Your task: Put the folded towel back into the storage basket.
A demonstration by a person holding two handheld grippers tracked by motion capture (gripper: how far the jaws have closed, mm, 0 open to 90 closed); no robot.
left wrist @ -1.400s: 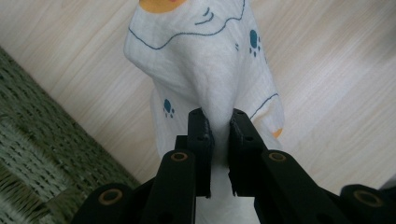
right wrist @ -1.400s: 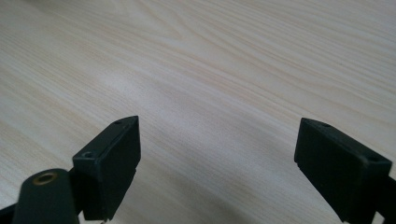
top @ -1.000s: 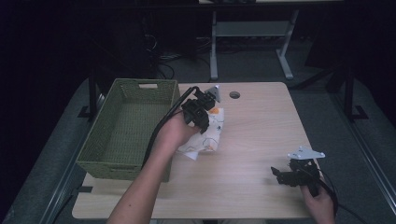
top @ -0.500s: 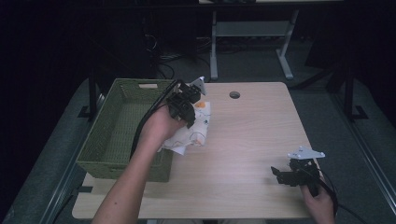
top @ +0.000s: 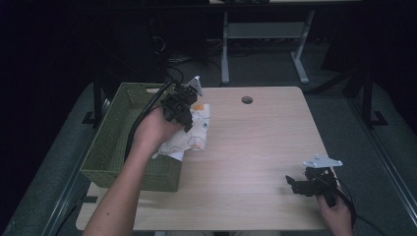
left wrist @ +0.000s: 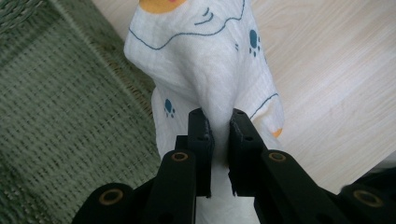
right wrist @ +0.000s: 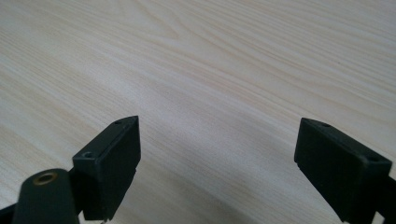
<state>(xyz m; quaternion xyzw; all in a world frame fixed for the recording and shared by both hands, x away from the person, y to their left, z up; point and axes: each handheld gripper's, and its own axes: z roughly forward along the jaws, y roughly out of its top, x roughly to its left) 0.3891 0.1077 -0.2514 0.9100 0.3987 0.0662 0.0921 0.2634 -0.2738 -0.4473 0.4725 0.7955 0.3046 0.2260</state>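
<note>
Cloth (left wrist: 205, 70), white with blue paw prints, hangs pinched in the left gripper (top: 181, 105) at centre left of the frame, over the basket (top: 105, 152) rim. Right gripper (top: 307, 184), jaws wide, rests at lower right on the table (top: 260, 137).

The cloth's (left wrist: 205, 65) upper print is cut off by the left gripper view's top edge; its lower end hides behind the jaws.

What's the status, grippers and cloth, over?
Left gripper shut on printed cloth, lifted at the green basket's rim. Right gripper open, idle over bare table. Nothing in the way.
</note>
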